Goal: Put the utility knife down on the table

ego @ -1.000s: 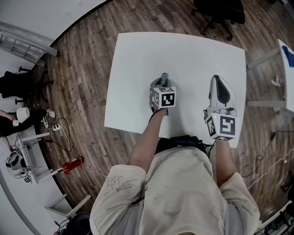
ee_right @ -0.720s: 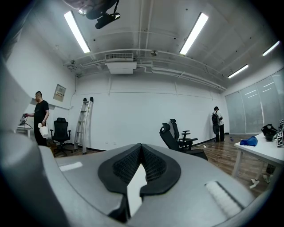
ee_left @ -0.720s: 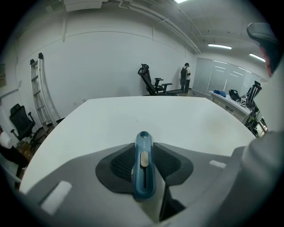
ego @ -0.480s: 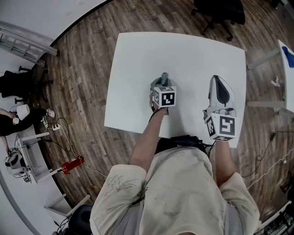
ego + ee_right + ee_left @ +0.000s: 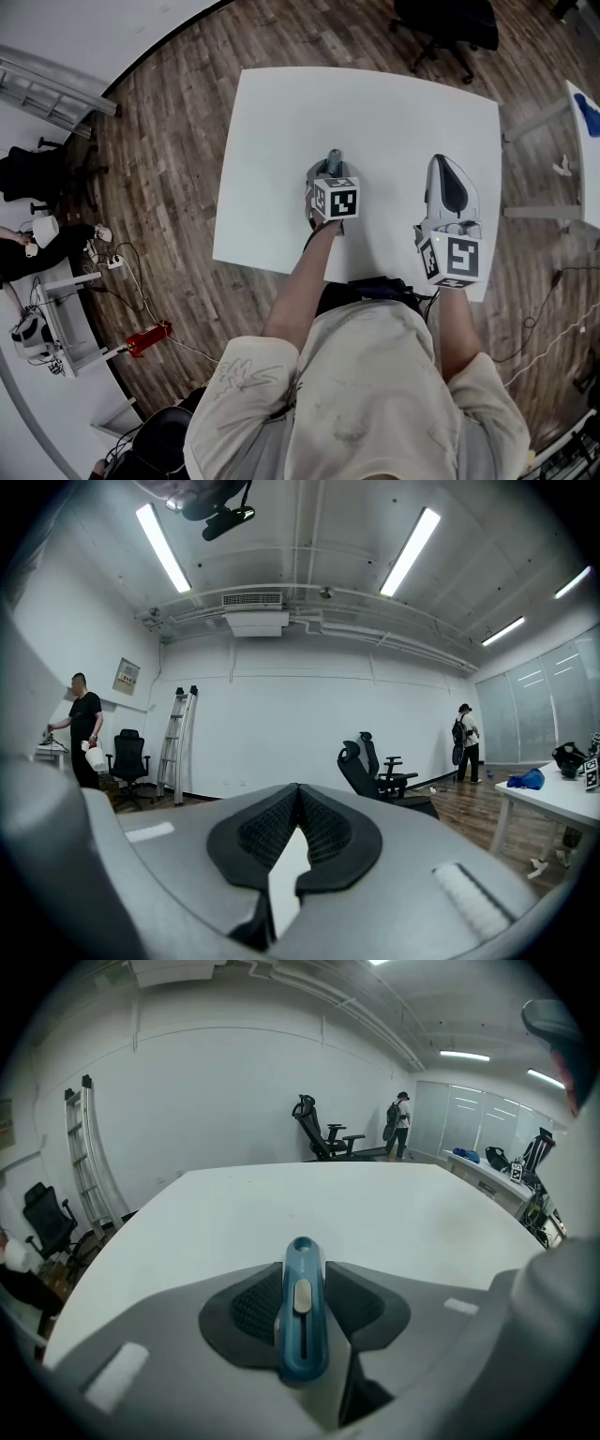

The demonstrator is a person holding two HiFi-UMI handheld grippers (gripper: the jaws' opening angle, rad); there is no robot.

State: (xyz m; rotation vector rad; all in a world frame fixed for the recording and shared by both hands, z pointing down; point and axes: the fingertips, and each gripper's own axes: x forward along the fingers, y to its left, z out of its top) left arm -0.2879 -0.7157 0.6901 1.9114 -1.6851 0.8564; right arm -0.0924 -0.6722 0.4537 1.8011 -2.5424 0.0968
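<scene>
A blue utility knife [image 5: 302,1321] with a grey slider sits between the black pads of my left gripper [image 5: 302,1283], its nose sticking out past them towards the white table [image 5: 375,1213]. The jaws are opening, but both pads still touch the knife's sides. In the head view this left gripper [image 5: 330,167] angles down over the table's [image 5: 375,103] near middle, with the utility knife's [image 5: 333,157] tip showing ahead of it. My right gripper [image 5: 446,164] hovers level near the table's front right; its pads meet in the right gripper [image 5: 298,794] view with nothing between them.
A black office chair [image 5: 450,28] stands beyond the table's far edge. Another table [image 5: 586,141] is at the right, and a ladder [image 5: 47,89] lies at the upper left. A person [image 5: 82,728] stands at the left wall, another person [image 5: 464,738] far off right.
</scene>
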